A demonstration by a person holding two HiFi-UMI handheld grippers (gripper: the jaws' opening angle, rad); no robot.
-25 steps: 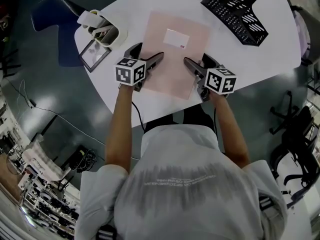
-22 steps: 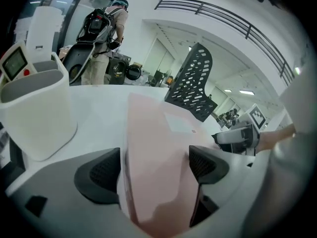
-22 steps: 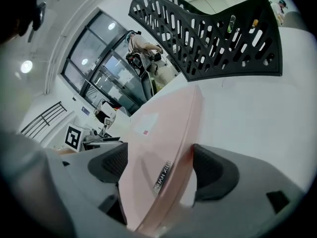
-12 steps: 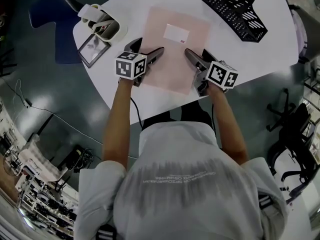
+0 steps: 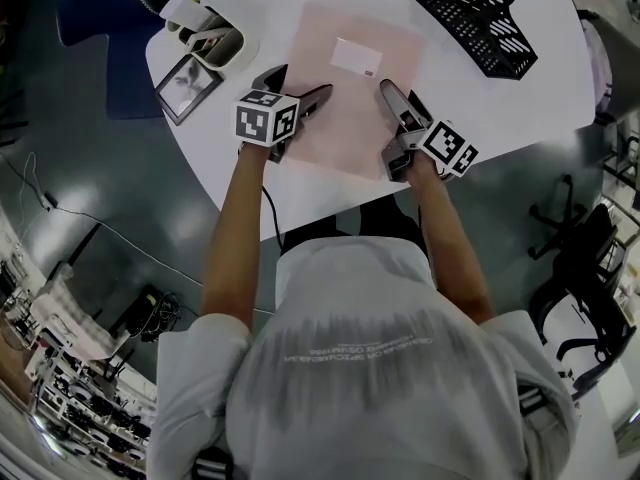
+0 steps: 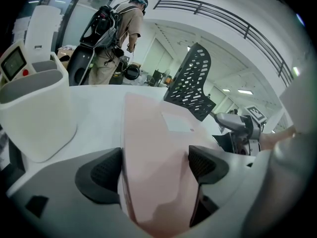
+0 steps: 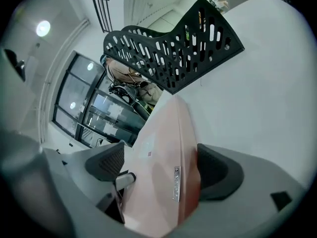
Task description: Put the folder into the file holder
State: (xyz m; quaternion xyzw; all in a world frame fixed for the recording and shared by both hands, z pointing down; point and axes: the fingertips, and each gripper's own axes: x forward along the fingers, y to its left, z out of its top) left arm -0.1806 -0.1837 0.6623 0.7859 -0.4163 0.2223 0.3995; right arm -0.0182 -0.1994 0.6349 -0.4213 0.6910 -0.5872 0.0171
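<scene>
While the pink folder (image 5: 345, 118) lay flat near the middle of the white table (image 5: 520, 118), neither gripper had a hold on it. At the far left a blue chair (image 5: 100, 23) stood beside the table. A framed picture (image 5: 188, 83) lay at the table's left edge, and just behind it stood a white container (image 6: 37, 113).

Next came the left gripper (image 6: 153, 168), its marker cube (image 5: 266, 120) facing up. Its jaws were spread wide and straddled the folder's near left part. In the left gripper view one pad (image 6: 99, 175) sat right at the folder's edge, and the other stood just clear of the sheet, so nothing was pinched.

A small white label (image 5: 357, 58) lay on the folder's far half.

At the folder's right side was the right gripper (image 7: 162, 167), rolled over on its side. Its jaws had just been opening and stood wide apart. The folder's near right edge ran between them, and its darker spine lay just beside the right-hand pad (image 7: 218, 170), which did not press on it.

Farther right and beyond the folder's far corner lay the black mesh file holder (image 5: 480, 18), near the folder but apart from it. A black office chair (image 5: 590, 258) stood on the floor at the far right.
</scene>
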